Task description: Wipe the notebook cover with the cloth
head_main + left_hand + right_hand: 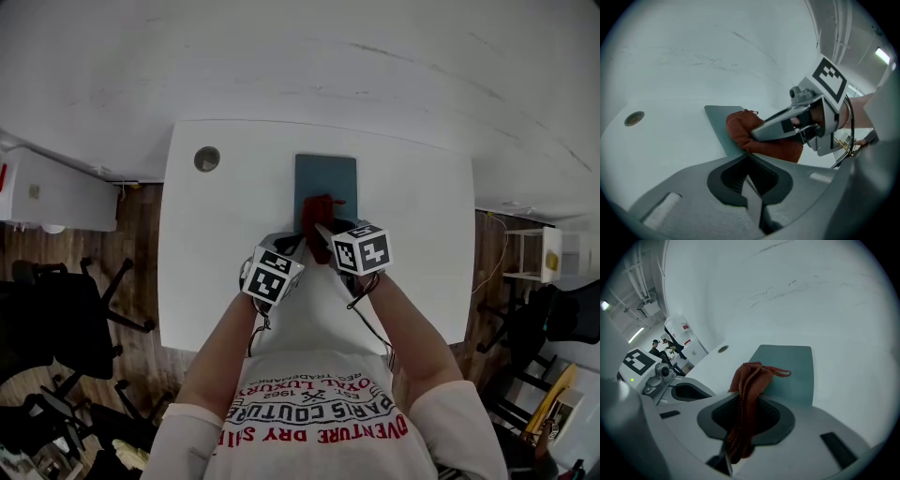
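A teal notebook (325, 178) lies flat in the middle of the white table (216, 244). A rust-red cloth (319, 217) rests bunched on the notebook's near half. My right gripper (324, 234) is shut on the cloth (751, 378), which hangs between its jaws over the notebook (792, 369). My left gripper (292, 246) sits just left of it, at the notebook's near left edge. In the left gripper view, the left gripper (749, 158) is shut with nothing between its jaws; the notebook (718, 123) and cloth (743, 130) lie just beyond, and whether the gripper touches the notebook is hidden.
A round cable grommet (207, 158) is set in the table at the far left. Office chairs (66, 319) stand on the wooden floor to the left, and a white cabinet (56, 192) stands beyond them. A small shelf (534, 253) stands to the right.
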